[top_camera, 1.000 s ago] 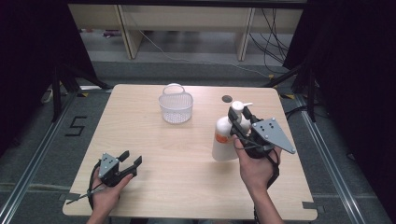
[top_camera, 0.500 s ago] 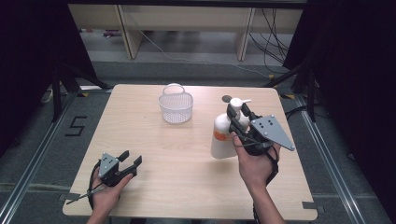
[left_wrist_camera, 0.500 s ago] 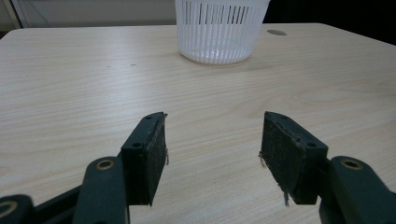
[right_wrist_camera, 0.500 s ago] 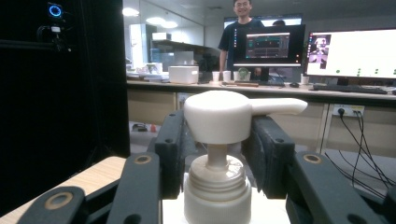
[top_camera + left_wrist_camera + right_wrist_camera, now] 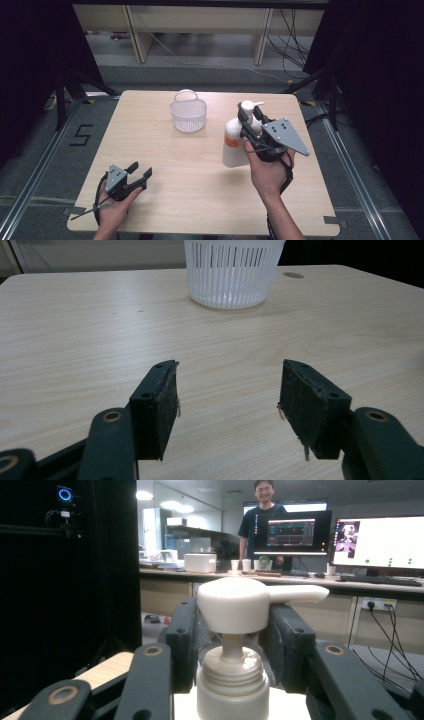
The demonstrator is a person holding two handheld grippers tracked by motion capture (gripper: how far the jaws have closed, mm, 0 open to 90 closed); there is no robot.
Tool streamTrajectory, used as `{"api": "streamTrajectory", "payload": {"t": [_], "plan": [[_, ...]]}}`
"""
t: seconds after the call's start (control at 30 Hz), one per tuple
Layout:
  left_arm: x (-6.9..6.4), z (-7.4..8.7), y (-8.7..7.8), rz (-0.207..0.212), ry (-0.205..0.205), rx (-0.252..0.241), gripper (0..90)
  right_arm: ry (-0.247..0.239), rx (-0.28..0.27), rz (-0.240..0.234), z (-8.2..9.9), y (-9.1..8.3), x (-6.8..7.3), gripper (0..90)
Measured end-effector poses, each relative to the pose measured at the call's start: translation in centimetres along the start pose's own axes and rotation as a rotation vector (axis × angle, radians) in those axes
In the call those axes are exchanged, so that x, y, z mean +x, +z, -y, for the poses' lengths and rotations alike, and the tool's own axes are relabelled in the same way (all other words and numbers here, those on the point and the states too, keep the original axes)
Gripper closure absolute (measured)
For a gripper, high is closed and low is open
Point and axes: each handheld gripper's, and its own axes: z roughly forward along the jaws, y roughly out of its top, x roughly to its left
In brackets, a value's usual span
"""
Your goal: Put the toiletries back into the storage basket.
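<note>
pump bottle (image 5: 234, 142) stood upright at table's right side, neck clamped between right gripper (image 5: 248, 124) jaws; basket (image 5: 188, 114) lay up-left, nearer it; left gripper (image 5: 139, 173) idle, jaws spread, empty.

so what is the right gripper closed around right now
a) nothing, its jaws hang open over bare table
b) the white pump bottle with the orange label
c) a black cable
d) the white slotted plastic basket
b: in the right gripper view the two black jaws of the right gripper sit on either side of the neck of the white pump bottle with the orange label, while the white slotted plastic basket stands apart on the wooden table.
</note>
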Motion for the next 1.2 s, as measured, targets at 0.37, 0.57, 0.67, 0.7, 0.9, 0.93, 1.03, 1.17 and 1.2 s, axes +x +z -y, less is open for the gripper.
{"api": "streamTrajectory", "payload": {"t": [0.37,0.57,0.67,0.7,0.9,0.93,1.03,1.17,1.2], "plan": [[0.0,0.0,-0.1,-0.006,0.003,0.012,39.5,0.003,-0.018,-0.008,-1.0,1.4,0.5,60.4],[0.0,0.0,-0.1,-0.004,-0.001,0.01,39.5,-0.005,-0.019,-0.017,-1.5,2.3,0.9,60.3],[0.0,0.0,-0.1,-0.002,0.001,0.011,39.5,0.009,-0.025,-0.02,-1.5,2.8,1.2,60.4],[0.0,0.0,-0.1,-0.002,0.001,0.011,39.5,0.009,-0.025,-0.02,-1.5,2.8,1.2,60.4],[0.0,0.0,-0.1,-0.004,0.002,0.01,39.5,0.009,-0.029,-0.022,-1.6,3.5,1.3,60.4],[0.0,0.0,-0.1,-0.003,0.001,0.011,39.5,0.005,-0.031,-0.019,-1.7,3.7,1.4,60.4],[0.0,0.0,-0.1,-0.003,0.0,0.011,39.5,0.0,-0.03,-0.02,-1.8,3.9,1.4,60.4],[0.0,0.0,-0.1,-0.002,0.0,0.011,39.5,0.004,-0.033,-0.021,-1.9,4.3,1.5,60.4],[0.0,0.0,-0.1,-0.001,0.001,0.011,39.5,-0.001,-0.033,-0.021,-1.9,4.5,1.5,60.4]]}}
